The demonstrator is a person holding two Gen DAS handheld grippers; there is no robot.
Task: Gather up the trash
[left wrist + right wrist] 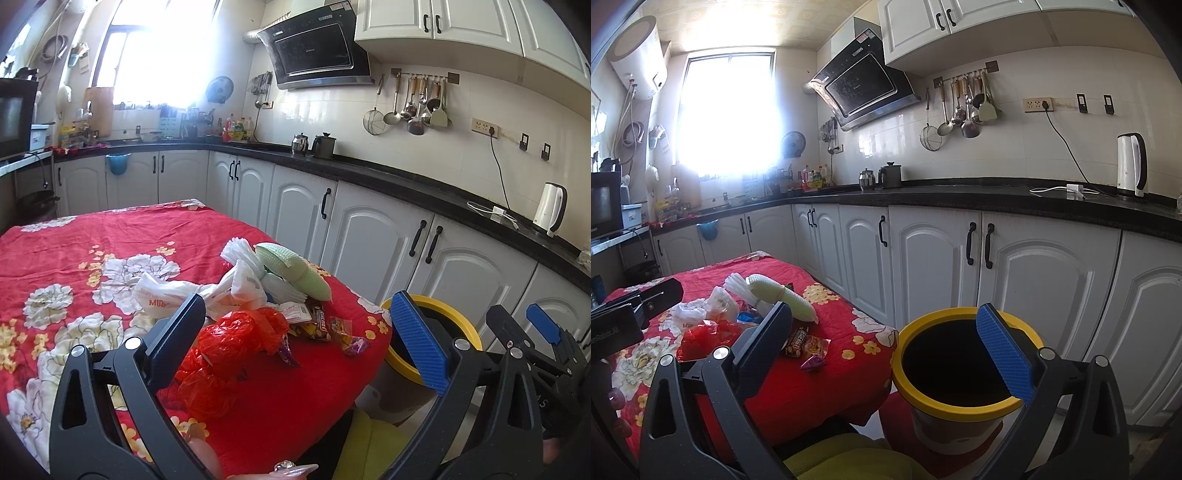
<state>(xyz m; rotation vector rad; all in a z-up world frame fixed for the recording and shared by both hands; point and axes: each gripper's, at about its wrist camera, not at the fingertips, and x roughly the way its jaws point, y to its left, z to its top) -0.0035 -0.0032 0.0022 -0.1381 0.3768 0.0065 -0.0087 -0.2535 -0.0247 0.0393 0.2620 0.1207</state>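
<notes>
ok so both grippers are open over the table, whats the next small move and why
Probably lower the left gripper onto the red plastic bag: it lies nearest, between the open fingers, and the yellow-rimmed bin stands open beside the table.

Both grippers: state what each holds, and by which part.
Nothing is held. The left gripper and right gripper both stand open and empty, above the table's trash and the bin.

Left gripper (306, 336) level, jaws spread wide with nothing between them, right gripper (892, 341) just beside it, equally wide apart, a fingernail (291, 470) beneath.
</notes>
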